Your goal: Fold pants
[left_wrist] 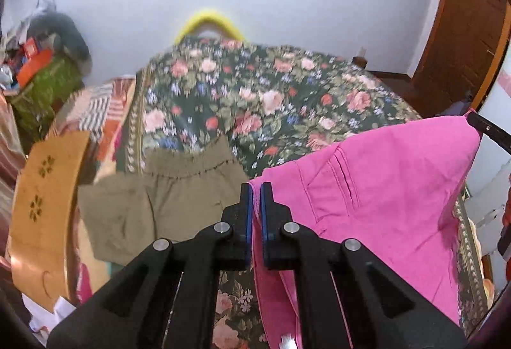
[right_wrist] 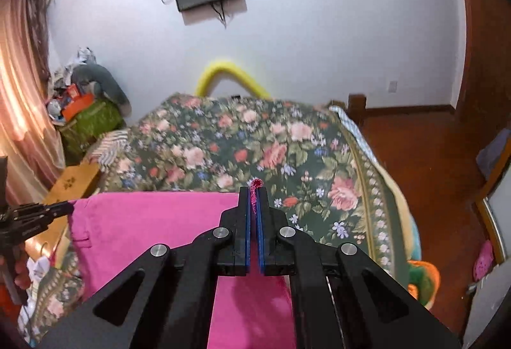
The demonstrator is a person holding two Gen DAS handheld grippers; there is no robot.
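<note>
Left claw (left_wrist: 255,189): clenching one top corner of the bright pink cotton pants (left_wrist: 383,183).
Right claw (right_wrist: 254,192): gripping the opposite corner, a pink fold poking out between its blue pads (right_wrist: 248,221).
Pants: hanging stretched between both claws, lifted above the floral-quilted bed (right_wrist: 271,151).
Olive-green shorts (left_wrist: 166,192): lying flat on the bed beside the pants.

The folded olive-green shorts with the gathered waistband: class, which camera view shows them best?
The left wrist view. The olive-green shorts lie flat on the floral bedspread, left of the lifted pink pants. In the right wrist view they are hidden; only pink pants and bedspread show there.
</note>
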